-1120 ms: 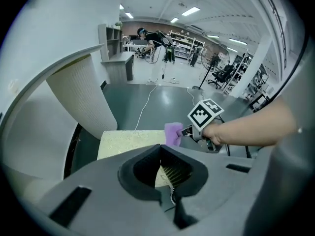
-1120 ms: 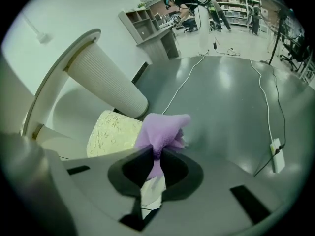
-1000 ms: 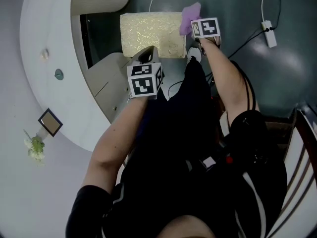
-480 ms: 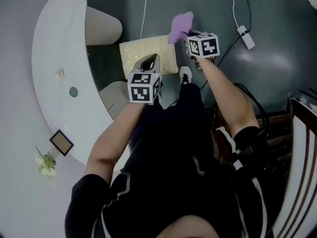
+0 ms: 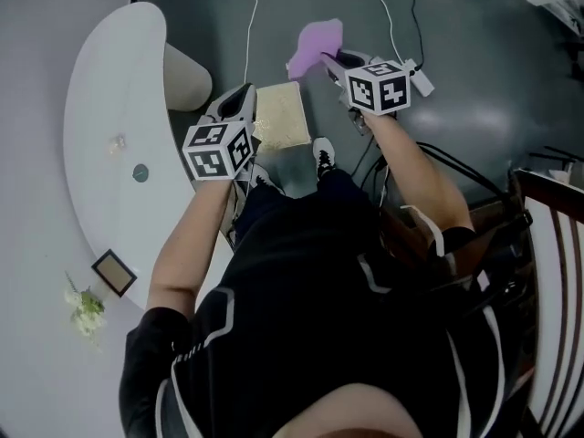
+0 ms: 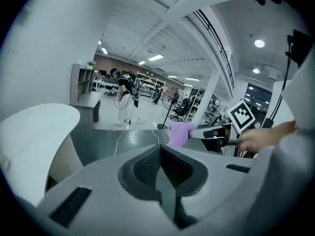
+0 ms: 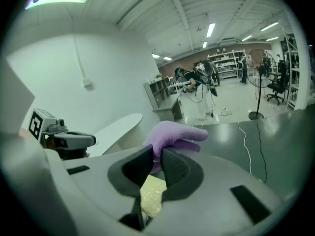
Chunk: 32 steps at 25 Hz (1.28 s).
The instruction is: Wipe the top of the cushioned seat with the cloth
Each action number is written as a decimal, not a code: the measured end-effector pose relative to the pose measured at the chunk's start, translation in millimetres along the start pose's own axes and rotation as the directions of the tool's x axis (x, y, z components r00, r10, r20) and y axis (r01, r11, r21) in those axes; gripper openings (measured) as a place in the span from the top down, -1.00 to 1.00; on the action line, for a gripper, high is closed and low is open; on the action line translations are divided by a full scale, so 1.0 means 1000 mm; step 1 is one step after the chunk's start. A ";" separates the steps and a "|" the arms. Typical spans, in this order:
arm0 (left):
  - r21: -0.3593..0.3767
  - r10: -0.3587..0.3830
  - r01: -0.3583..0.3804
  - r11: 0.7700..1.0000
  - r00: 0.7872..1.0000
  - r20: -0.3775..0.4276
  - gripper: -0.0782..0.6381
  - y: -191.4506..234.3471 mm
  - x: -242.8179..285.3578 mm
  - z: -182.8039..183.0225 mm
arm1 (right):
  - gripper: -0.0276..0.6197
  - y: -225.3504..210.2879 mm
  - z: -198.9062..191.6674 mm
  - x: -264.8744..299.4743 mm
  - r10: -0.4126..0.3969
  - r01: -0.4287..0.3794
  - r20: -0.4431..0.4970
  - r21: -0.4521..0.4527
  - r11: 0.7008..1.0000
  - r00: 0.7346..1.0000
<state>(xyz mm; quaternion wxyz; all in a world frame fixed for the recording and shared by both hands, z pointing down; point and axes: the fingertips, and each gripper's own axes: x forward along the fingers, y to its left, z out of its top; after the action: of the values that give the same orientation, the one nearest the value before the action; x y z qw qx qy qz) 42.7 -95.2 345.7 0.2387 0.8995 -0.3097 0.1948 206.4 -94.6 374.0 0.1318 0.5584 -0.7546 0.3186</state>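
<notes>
Left gripper [image 6: 158, 154]: closed on nothing, jaws pressed flat together; held above the left edge of the seat, close to the table.
Right gripper [image 7: 156, 156]: clamped on the cloth, one fold pinched between the two pads; held out past the seat's far right corner.
Cloth [image 5: 315, 44]: purple, bunched, sticking forward out of the right jaws; up in the air, clear of the seat, over the floor just beyond that far corner.
Seat [image 5: 280, 117]: pale yellow patterned cushion top, roughly square; low down between the two grippers, just ahead of the person's feet.
Shoe [image 5: 322, 153]: black and white, just beside the seat's near edge.
Table [image 5: 105, 144]: white, curved, along the left side; a small frame [image 5: 114, 272] and a sprig of flowers [image 5: 82, 304] lying toward its near end.
Floor [image 5: 474, 126]: dark grey-green, glossy, crossed by a white cable [image 5: 251, 16] beyond the seat.
Chair [image 5: 547, 235]: dark wood, at the right edge, well apart from the seat.
Background in both gripper views: open hall with shelving and ceiling lights, a person bent over far off.
</notes>
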 end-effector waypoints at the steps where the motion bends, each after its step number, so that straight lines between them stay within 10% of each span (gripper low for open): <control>1: 0.008 -0.013 0.013 1.000 1.000 0.022 0.77 -0.006 -0.007 0.010 | 0.77 0.006 0.011 -0.011 0.000 0.000 0.025 -0.009 1.000 1.000; 17: 0.143 -0.088 0.036 0.989 0.923 0.374 0.77 -0.056 -0.125 0.165 | 0.76 0.088 0.151 -0.143 0.062 -0.011 0.357 -0.143 0.990 0.932; 32: 0.217 0.048 -0.218 0.951 0.801 0.596 0.77 -0.056 -0.203 0.230 | 0.77 0.124 0.204 -0.207 0.070 0.084 0.496 -0.282 0.956 0.866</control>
<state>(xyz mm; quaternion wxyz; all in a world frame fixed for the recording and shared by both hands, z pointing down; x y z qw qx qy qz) -22.9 -89.1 41.1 -0.0098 0.9155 -0.4008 -0.0335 194.6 -44.4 62.2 0.0145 0.5987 -0.7995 0.0466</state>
